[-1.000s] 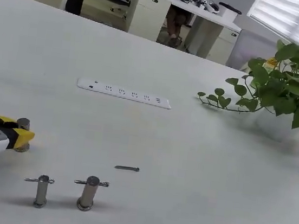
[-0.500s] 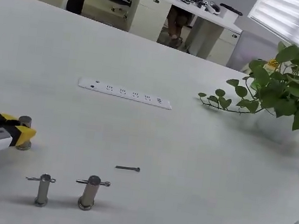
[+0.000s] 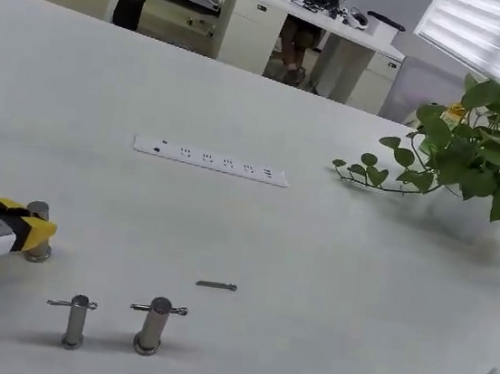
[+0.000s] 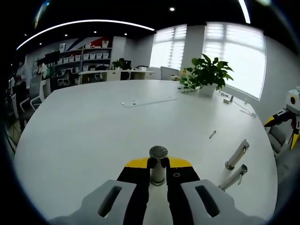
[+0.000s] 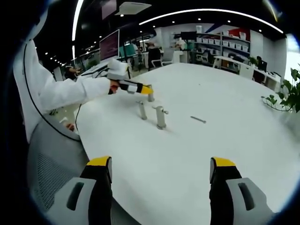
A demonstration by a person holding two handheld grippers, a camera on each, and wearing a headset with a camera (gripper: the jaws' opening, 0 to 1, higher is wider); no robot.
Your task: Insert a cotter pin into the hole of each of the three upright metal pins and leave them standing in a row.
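Cotter pin (image 3: 217, 285) lies loose and flat on the white counter (image 3: 333, 252), well apart from both grippers. We have our left gripper (image 4: 158, 161) closed around the third metal pin (image 4: 158, 174), which stands upright. Near it the left crossed pin (image 3: 75, 323) and the right crossed pin (image 3: 153, 326) stand side by side, each with a cotter through its top. Our right gripper (image 5: 161, 168) hangs wide open, holding nothing.
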